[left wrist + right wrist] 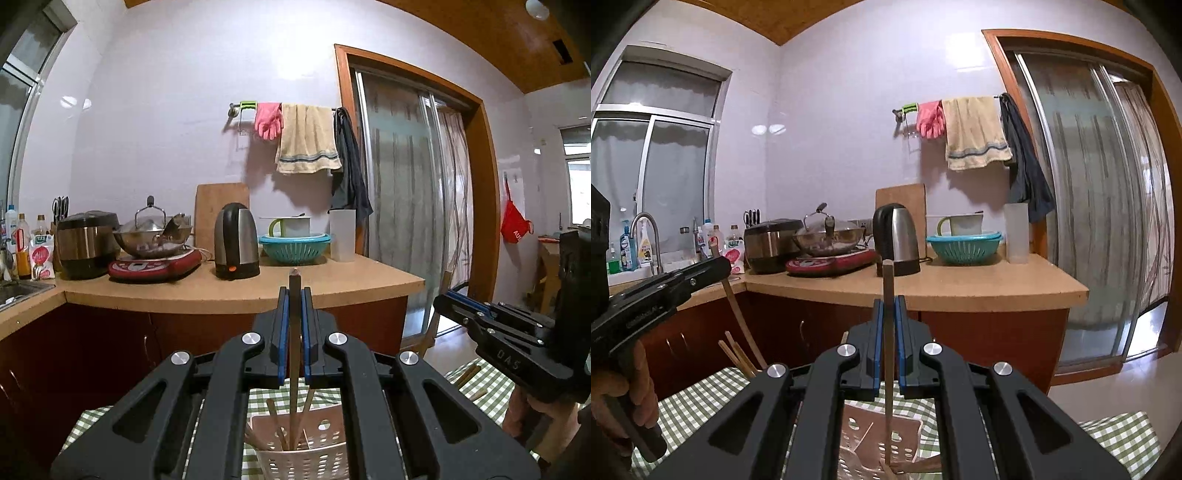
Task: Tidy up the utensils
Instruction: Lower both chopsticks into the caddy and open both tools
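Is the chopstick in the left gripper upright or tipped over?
Upright: the chopstick stands vertically between the left gripper's shut jaws, its lower end over the holder.

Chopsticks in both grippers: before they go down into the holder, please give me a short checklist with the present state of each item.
1. Left gripper shut on its chopstick: ok, the stick stands upright between the pads.
2. Right gripper shut on its chopstick: ok, also upright.
3. Utensil holder below the left chopstick: ok, the lower end reaches into it.
4. Right chopstick's lower end inside the holder: cannot tell, the gripper body hides part of it.
5. Room in the holder: ok, a few chopsticks already lean inside, with gaps between them.
6. Gap between the two grippers: ok, they are apart.
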`<state>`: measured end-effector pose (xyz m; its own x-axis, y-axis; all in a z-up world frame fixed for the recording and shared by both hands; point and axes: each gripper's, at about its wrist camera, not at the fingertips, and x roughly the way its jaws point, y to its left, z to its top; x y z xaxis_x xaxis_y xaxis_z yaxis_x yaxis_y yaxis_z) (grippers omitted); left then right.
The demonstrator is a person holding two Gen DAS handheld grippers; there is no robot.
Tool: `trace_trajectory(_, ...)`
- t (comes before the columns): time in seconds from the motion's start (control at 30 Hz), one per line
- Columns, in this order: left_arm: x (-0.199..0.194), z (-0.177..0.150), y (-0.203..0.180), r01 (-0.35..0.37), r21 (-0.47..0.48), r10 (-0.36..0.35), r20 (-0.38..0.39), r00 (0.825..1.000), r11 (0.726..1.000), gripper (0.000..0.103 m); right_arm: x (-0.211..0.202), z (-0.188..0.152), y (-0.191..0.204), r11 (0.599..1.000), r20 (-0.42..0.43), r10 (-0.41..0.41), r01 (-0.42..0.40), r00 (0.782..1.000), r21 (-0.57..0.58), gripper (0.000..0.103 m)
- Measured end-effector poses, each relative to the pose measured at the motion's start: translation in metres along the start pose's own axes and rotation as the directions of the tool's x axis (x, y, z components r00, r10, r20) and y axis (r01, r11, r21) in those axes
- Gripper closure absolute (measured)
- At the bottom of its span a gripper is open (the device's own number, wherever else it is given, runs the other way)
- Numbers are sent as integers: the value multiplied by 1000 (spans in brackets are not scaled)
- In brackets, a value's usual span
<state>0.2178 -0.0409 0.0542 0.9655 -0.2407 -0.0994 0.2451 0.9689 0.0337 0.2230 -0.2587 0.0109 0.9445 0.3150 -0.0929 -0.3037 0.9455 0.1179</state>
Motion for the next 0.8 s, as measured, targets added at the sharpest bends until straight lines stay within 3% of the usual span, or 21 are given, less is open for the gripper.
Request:
trace_trajectory(0.37, 13, -7, 12, -9, -11, 9, -12, 1000, 1000, 96, 13, -1, 2, 999, 16, -32, 33, 999, -23, 96)
trace_trajectory(0.8, 24, -25, 21, -4, -27, 2, -61, 998, 1000, 96, 23, -20, 5, 998, -53, -45, 43, 998, -43, 96)
